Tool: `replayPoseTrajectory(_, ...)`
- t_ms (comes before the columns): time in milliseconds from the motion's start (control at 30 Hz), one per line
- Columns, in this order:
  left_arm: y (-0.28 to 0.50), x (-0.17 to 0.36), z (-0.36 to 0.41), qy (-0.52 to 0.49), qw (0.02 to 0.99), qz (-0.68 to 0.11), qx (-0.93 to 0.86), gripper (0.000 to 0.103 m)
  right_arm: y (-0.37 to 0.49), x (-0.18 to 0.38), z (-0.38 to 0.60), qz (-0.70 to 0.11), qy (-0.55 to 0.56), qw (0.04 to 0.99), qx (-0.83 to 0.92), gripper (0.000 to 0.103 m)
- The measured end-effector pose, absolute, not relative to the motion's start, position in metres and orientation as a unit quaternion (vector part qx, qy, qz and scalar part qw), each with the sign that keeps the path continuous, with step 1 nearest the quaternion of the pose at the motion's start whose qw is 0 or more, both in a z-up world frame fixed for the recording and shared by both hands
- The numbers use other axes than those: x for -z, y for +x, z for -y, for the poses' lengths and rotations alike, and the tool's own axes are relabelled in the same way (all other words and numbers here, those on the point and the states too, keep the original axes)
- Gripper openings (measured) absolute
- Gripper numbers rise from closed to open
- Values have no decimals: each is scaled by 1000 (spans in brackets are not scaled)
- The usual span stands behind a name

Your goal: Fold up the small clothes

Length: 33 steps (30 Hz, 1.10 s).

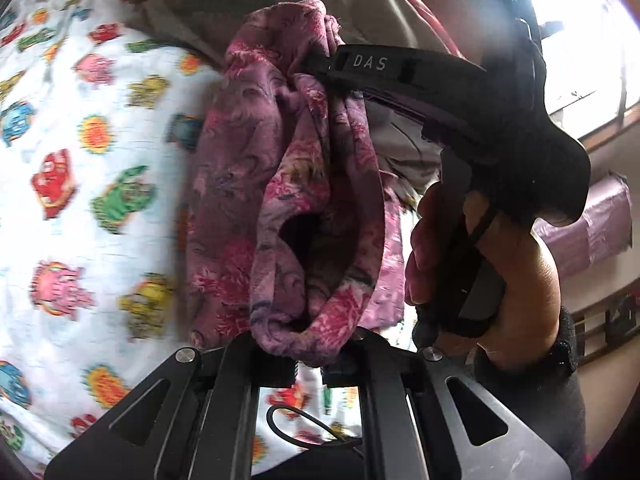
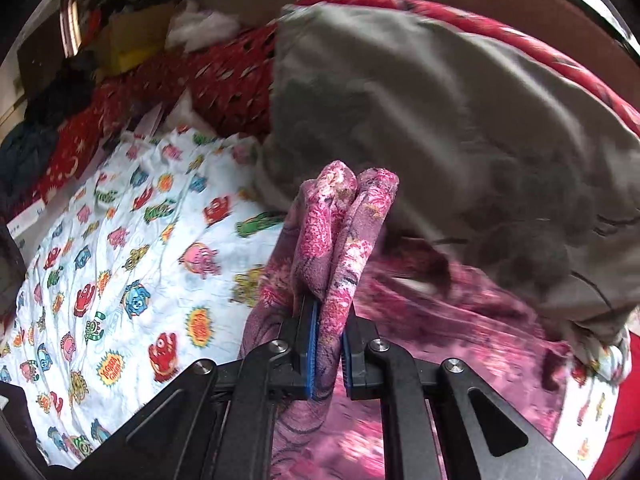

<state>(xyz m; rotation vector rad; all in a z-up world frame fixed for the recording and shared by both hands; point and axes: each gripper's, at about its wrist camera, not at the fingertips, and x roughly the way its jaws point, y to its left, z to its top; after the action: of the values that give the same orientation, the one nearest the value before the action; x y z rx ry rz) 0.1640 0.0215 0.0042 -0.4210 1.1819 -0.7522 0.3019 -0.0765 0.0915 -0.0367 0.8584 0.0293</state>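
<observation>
A pink-and-purple floral garment (image 1: 304, 184) is pinched by both grippers and hangs bunched between them above a white cartoon-print sheet (image 1: 80, 184). In the left wrist view, the left gripper (image 1: 308, 364) has its jaws closed tight on a gathered edge of the cloth, and the garment's long axis runs straight ahead from those jaws to the right gripper (image 1: 320, 66), which is clamped on the far end. In the right wrist view, the blue pads (image 2: 310, 344) are pressed on a fold that stands up ahead of the jaws, the rest trailing down to their right. A grey cloth (image 2: 440, 120) lies beyond.
</observation>
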Motion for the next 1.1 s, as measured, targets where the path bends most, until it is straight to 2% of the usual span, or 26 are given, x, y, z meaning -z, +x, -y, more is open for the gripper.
replayPoseTrajectory(400,167,-2,84,-155,718,-557,387,5,255,-105,175,-399,12,916,36,9)
replayPoseTrajectory(767,221,47,193,-122,688,-593,401,5,230,-84,248,-410,40,909,65,9)
replayPoseTrajectory(1100,274,105,240,-101,661,-635,388,5,224,-40,298,-439,73,892,86,9)
